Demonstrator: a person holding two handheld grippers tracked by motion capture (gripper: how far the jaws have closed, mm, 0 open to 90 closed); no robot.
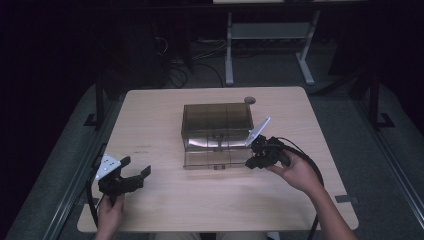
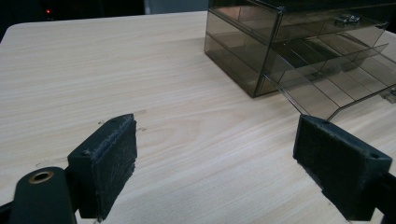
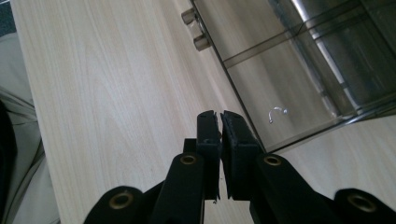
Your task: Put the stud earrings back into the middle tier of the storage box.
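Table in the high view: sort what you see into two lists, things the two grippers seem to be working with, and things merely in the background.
In the job:
smoked plastic drawer box
its pulled-out bottom drawer
right gripper, shut, at the drawer's corner
left gripper, open, apart from the box

Just about:
round grommet in the table
white desk frame behind
floor cables

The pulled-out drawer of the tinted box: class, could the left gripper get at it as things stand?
Probably yes. The left gripper, jaws wide open, faces the drawer across bare table; nothing lies between them.
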